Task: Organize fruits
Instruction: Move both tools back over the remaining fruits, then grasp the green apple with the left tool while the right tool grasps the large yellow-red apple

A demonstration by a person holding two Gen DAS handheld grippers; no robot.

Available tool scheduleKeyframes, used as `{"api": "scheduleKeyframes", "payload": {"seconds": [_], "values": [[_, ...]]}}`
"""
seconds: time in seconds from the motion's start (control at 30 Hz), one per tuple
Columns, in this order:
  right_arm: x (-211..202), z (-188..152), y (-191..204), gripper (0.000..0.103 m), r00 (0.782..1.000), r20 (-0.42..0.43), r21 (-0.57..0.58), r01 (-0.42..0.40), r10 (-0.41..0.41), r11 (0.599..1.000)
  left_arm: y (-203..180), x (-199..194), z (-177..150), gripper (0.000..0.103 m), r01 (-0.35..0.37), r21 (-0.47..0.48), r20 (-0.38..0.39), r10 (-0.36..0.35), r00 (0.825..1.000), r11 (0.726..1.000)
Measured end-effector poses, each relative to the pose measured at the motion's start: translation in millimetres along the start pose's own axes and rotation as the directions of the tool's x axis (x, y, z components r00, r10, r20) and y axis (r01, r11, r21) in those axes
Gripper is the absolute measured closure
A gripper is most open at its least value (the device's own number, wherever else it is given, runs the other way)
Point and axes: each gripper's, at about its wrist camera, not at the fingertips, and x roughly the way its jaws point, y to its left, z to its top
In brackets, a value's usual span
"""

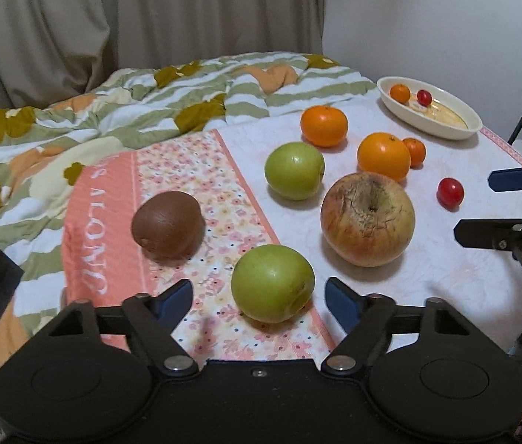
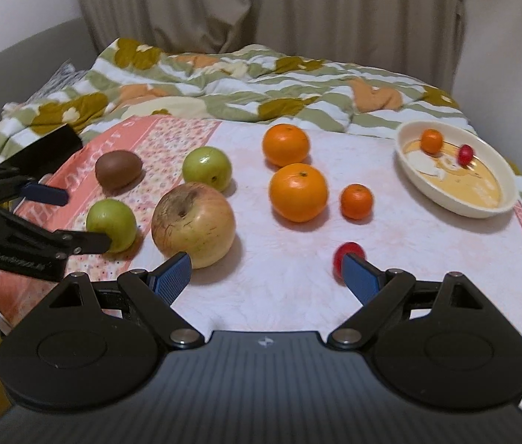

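Both grippers are open with nothing held. The left gripper point(image 1: 259, 298) has its jaws either side of the near green apple point(image 1: 272, 283), not touching it yet. The right gripper point(image 2: 266, 272) sits wide, one pad just in front of the small red fruit point(image 2: 347, 259). The dish point(image 2: 497, 170) at the far right already holds a tiny orange and a red fruit. The risk is that these are smooth, round and waxy, so an off-centre squeeze could send one rolling off the soft, quilted cloth point(image 1: 390, 296). The big apple point(image 2: 193, 220) looks wrinkled and cracked.
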Motion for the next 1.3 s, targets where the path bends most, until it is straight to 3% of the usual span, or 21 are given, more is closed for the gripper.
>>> {"api": "scheduleKeyframes", "payload": {"seconds": [0.1,0.27,1.07,1.2,1.3], "values": [[10.7,-0.6,4.0,0.000,1.000,-0.010,-0.026,-0.026,0.026,0.999,-0.6,7.9,0.4,0.027,0.015,0.000,-0.007,-0.015,1.000,1.000],[22.9,2.4,6.9,0.000,0.998,-0.018,-0.053,-0.064,0.063,0.997,-0.3,18.2,1.2,0.043,0.036,-0.012,-0.022,-0.037,0.999,0.999],[79.0,17.6,29.9,0.003,0.979,-0.046,-0.158,-0.204,0.199,0.966,2.9,11.4,-4.2,0.044,0.024,-0.036,-0.039,-0.025,0.999,0.999],[82.2,18.8,30.4,0.013,0.970,-0.056,-0.165,-0.241,0.235,0.956,3.4,11.0,-4.5,0.044,0.026,-0.041,-0.041,-0.028,0.999,0.999],[82.0,19.5,31.6,0.013,0.970,-0.057,-0.176,-0.242,0.235,0.954,3.0,10.7,-4.6,0.044,0.023,-0.042,-0.041,-0.025,0.999,0.999]]}}
